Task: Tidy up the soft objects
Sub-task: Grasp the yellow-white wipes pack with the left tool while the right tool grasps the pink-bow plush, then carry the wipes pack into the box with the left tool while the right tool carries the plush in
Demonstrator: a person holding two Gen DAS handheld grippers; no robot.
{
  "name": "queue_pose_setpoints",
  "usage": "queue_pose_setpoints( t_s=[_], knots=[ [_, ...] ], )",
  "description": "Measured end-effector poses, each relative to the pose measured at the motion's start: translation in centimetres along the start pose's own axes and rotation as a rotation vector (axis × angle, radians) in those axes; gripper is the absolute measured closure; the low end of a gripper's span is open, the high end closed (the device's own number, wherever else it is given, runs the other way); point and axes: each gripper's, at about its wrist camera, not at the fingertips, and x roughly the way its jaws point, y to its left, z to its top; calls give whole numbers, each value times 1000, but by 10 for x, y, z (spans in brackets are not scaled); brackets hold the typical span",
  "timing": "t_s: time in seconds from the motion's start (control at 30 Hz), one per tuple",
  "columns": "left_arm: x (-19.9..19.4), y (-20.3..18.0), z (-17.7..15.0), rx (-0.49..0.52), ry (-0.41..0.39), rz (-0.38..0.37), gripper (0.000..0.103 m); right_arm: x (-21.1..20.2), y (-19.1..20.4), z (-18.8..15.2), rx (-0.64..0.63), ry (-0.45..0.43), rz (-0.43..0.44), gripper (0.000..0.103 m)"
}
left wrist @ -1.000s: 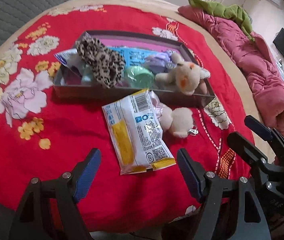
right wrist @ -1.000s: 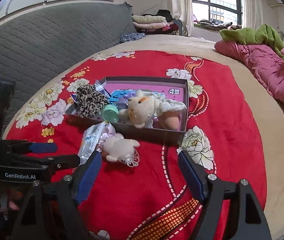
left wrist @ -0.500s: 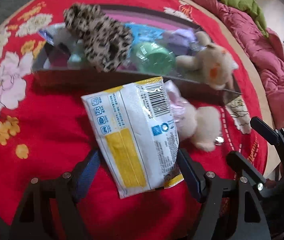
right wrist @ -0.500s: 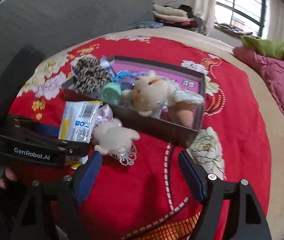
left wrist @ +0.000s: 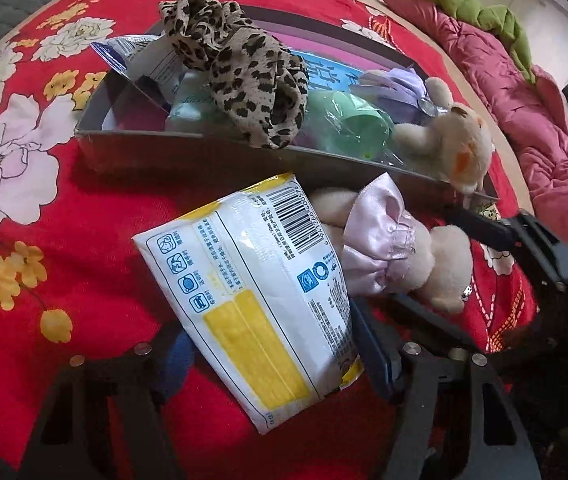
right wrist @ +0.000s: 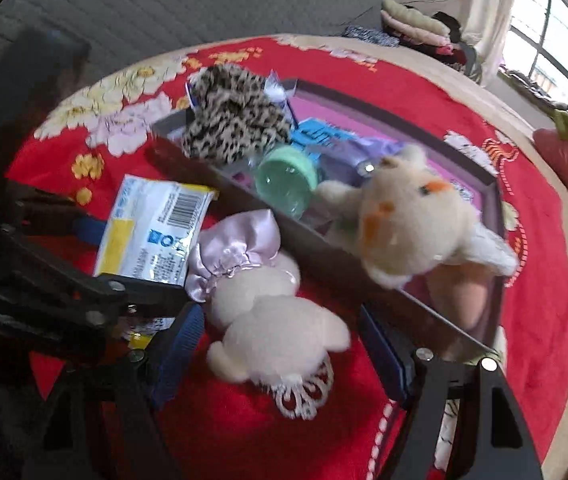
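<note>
Tissue pack and plush doll in lilac dress left on bed beside box. Left hand-held gripper spread around pack, right hand-held gripper spread around doll. Leopard scrunchie, plush toy boxed.

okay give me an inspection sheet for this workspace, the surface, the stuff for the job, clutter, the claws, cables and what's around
Surface: red floral bedspread, on a bed.
Job's things: open box holding a leopard-print fabric piece, a cream plush leaning over its front wall, a green bottle and packets. Outside it, in front: a wipes packet and a plush in a pink dress, touching each other.
Clutter: nothing seen.
Claws: left claw open, fingers either side of the wipes packet; right claw open, fingers either side of the plush in a pink dress.
Cables: nothing seen.
Surroundings: grey quilted headboard, pink quilt, window.
</note>
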Motion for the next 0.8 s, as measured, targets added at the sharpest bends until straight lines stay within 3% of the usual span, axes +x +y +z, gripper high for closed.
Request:
queue_pose_setpoints(
  t_s=[0.07,0.17,0.27,0.5,0.8],
  knots=[
    [2,0,3,-1,2,2,31,8,1,0,6,17,12,26],
    [5,-1,4,-3,3,5,32,7,3,-2,27,-6,58,49],
    [4,-1,2,-3,2,18,36,2,3,-5,48,-8,71,58],
    [3,-4,7,2,-18,5,45,-27,-11,-23,182,-11,90,61],
    [-23,6,0,-14,-62,-32,46,-88,-29,-24,287,-151,110,60]
  ],
)
